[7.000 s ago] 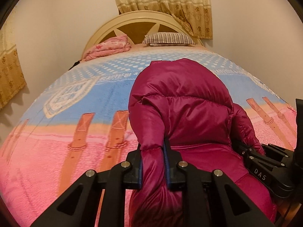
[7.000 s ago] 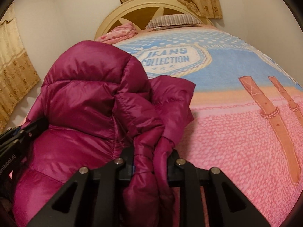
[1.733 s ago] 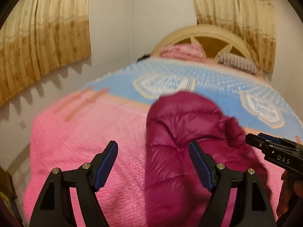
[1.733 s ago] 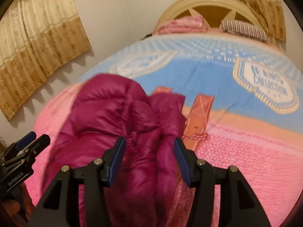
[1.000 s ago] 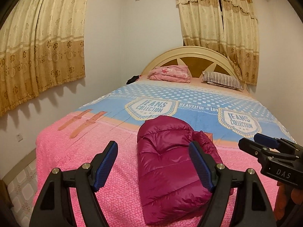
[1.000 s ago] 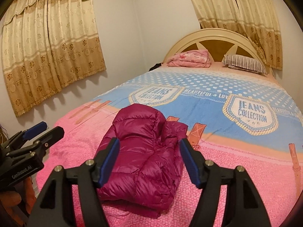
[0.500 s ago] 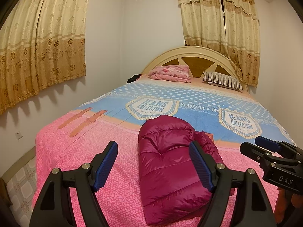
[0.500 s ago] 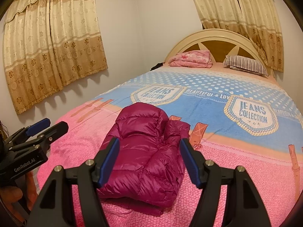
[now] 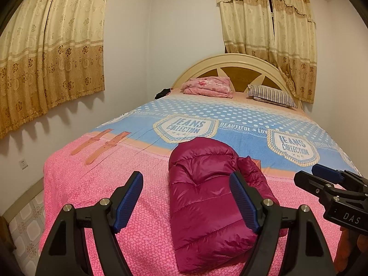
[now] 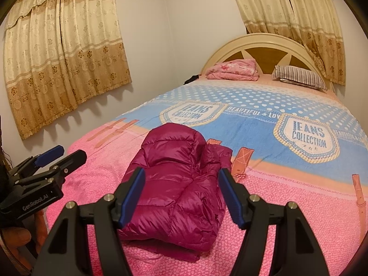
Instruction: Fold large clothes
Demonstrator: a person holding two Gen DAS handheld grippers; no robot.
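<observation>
A magenta puffer jacket (image 9: 207,195) lies folded in a compact bundle on the pink near end of the bed; it also shows in the right wrist view (image 10: 181,184). My left gripper (image 9: 187,197) is open and empty, held back from the jacket. My right gripper (image 10: 181,195) is open and empty, also held back from it. The right gripper shows at the right edge of the left wrist view (image 9: 331,188). The left gripper shows at the left edge of the right wrist view (image 10: 46,163).
The bed (image 9: 96,184) has a pink and blue cover. A folded pink blanket (image 9: 207,87) and a striped pillow (image 9: 271,96) lie by the headboard. Curtains (image 9: 50,46) hang on the left wall. Tiled floor (image 9: 25,227) shows left of the bed.
Both grippers let go of the jacket and opened, then pulled back and up from the bed. Over the last half second they have hardly moved.
</observation>
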